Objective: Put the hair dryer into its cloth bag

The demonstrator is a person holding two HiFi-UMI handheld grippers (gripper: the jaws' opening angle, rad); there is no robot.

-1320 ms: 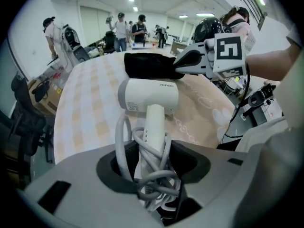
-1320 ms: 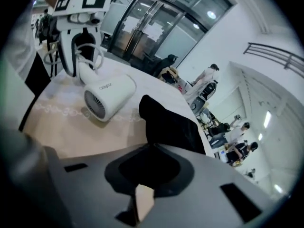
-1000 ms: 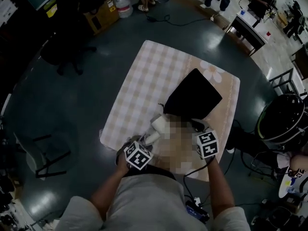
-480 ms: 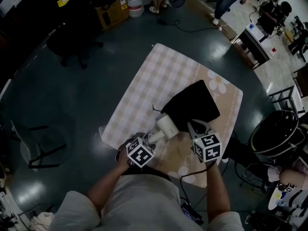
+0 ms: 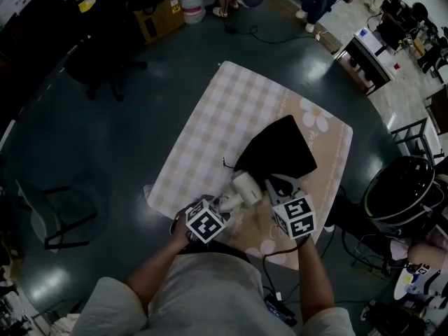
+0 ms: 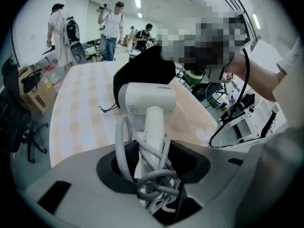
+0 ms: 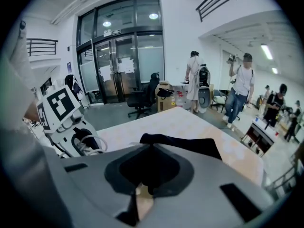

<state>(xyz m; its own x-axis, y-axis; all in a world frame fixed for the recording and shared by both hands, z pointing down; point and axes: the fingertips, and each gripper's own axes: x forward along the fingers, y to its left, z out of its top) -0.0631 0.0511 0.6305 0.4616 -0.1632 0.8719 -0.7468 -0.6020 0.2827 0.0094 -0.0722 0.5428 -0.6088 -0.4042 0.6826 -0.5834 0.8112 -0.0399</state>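
The hair dryer [image 6: 147,99] is held by the left gripper [image 6: 152,161] at its white handle, with the grey cord looped and bunched against the handle between the jaws. These jaws are kept partly apart by that bundle. The dryer is carried above the near edge of the bench [image 5: 224,110], which is covered with a checked cloth, and its head is placed just beside the mouth of the black cloth bag [image 5: 280,149]. The jaws of the right gripper [image 7: 149,167] are nearly closed, and an edge of the bag is pinched between them and drawn up into a peak. Small grey lettering and a round label are seen on the dryer's barrel, too small to be read.
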